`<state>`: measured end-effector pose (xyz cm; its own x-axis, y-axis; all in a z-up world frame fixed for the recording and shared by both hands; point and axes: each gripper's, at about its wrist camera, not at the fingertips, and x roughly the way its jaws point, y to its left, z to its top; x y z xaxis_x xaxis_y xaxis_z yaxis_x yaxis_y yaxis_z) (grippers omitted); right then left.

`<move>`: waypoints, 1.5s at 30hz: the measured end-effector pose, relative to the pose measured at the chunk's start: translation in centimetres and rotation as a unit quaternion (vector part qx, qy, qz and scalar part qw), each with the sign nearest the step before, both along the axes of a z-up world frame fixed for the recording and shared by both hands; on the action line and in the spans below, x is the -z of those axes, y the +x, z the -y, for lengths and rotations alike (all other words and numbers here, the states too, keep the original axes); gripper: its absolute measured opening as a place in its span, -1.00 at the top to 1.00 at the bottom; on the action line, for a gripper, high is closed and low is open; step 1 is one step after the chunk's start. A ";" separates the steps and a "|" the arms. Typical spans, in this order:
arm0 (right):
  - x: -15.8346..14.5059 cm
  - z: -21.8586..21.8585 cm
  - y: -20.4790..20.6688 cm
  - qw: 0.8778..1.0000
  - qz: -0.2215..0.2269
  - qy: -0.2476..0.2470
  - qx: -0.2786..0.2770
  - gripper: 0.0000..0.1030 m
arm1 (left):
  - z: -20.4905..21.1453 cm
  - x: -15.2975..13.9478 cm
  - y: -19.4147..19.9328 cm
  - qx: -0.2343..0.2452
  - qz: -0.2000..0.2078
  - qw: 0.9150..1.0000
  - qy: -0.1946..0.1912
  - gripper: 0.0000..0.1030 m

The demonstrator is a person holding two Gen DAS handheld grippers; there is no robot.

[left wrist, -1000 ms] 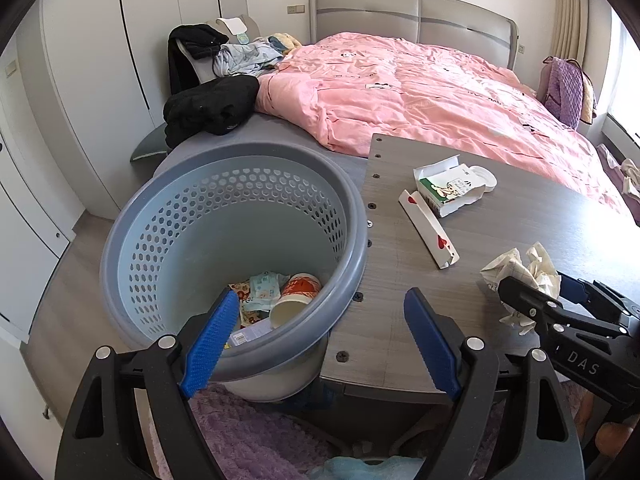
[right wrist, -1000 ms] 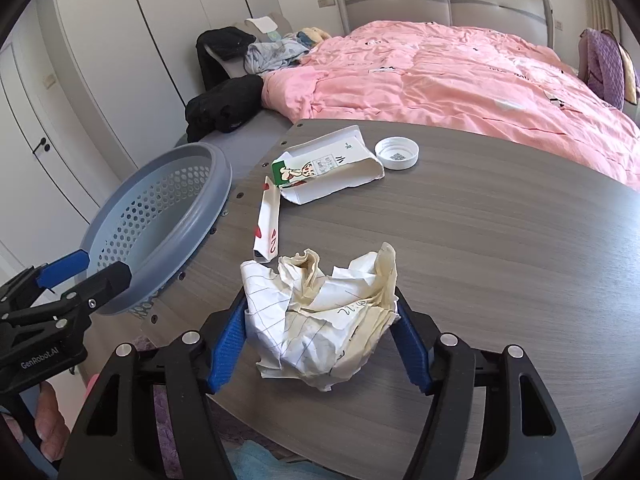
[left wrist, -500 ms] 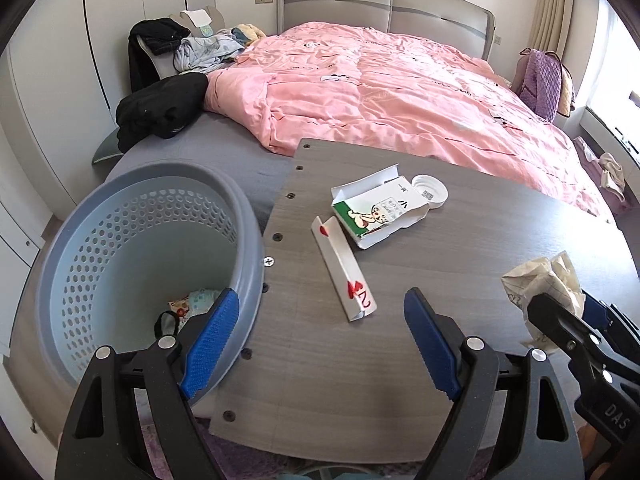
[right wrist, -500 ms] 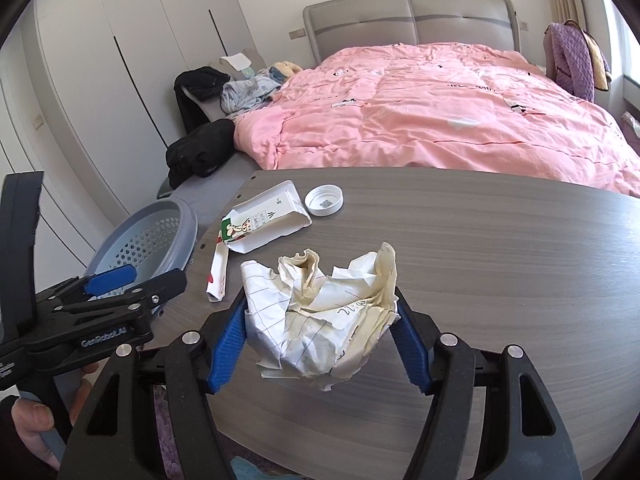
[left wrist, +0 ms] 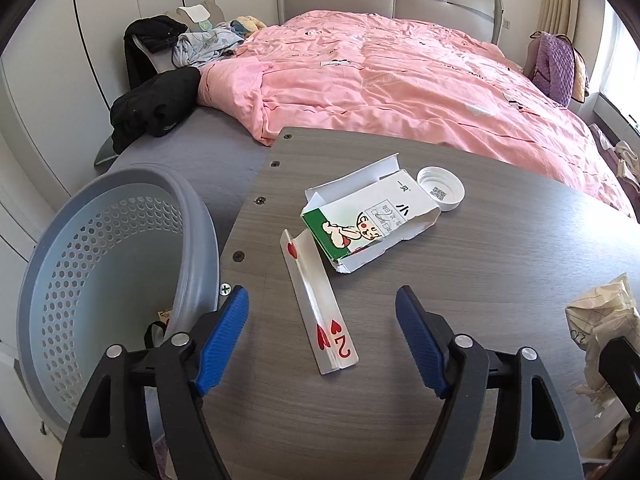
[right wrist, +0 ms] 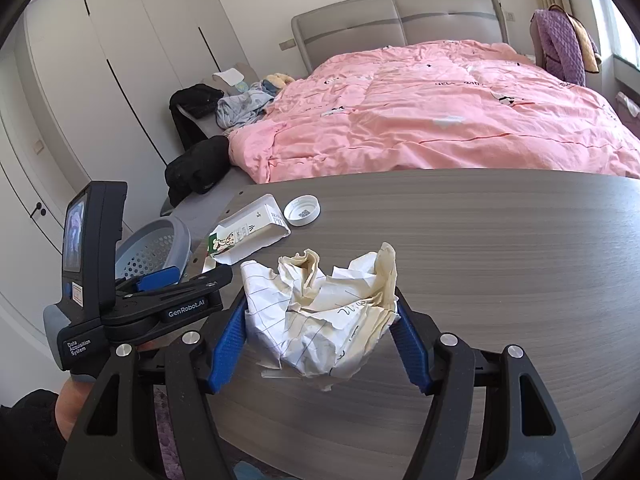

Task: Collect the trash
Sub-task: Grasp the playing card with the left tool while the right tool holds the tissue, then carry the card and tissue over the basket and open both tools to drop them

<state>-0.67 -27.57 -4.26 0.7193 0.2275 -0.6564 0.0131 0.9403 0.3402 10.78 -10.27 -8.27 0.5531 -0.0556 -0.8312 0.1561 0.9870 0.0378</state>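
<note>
Crumpled paper wad (right wrist: 324, 316) pinched between right gripper (right wrist: 320, 340) fingers, above the table's (right wrist: 500, 260) near edge. Left gripper (left wrist: 322, 344) spread wide, empty, over folded playing card (left wrist: 318, 300). Far: torn carton (left wrist: 372, 220), white lid (left wrist: 441, 194). Left of the table edge, perforated basket (left wrist: 92, 256), contents mostly hidden.

On the counter (left wrist: 460, 320), four pieces of trash were counted: one folded playing card (left wrist: 318, 304), one torn carton (left wrist: 370, 220), one white cap (left wrist: 441, 189) and one crumpled paper wad (right wrist: 320, 316). One grey basket (left wrist: 52, 264) and two hand-held grippers were seen.
</note>
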 end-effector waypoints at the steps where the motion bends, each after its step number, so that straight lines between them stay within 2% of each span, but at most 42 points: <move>1: 0.0 0.0 0.0 1.000 0.000 0.002 0.000 -0.26 | 0.1 0.2 0.1 0.001 -0.003 1.000 0.000 -0.28; 7: 0.1 0.3 -0.1 1.000 0.002 0.009 -0.001 -0.26 | 0.4 1.0 0.5 -0.001 -0.015 1.000 -0.002 0.00; 10: 0.0 0.4 -0.2 1.000 0.003 0.010 0.000 -0.26 | 0.4 0.9 0.4 -0.001 -0.014 1.000 -0.003 0.30; 11: 0.0 0.5 -0.2 1.000 0.003 0.011 0.001 -0.26 | 0.4 0.9 0.3 -0.001 -0.014 1.000 -0.002 0.50; 15: 0.1 0.8 -0.3 1.000 0.003 0.013 0.004 -0.26 | 0.1 0.8 -0.4 0.001 -0.017 1.000 -0.006 0.70; 25: -0.1 0.7 -0.6 1.000 0.003 0.011 0.006 -0.26 | -0.5 -0.3 -4.0 0.037 -0.025 0.999 -0.018 0.70; 30: -0.6 0.0 -1.0 1.000 0.006 0.004 0.003 -0.26 | -1.4 -1.5 -6.1 0.050 -0.009 0.999 -0.019 0.70; 37: -1.7 -2.7 -0.5 1.000 0.013 -0.016 -0.021 -0.26 | -4.4 -3.7 -7.3 0.035 0.026 0.999 -0.026 0.70; 45: -3.0 -7.9 1.3 0.996 0.027 -0.030 -0.074 -0.26 | -9.5 -6.0 -7.3 -0.007 0.066 0.998 -0.019 0.70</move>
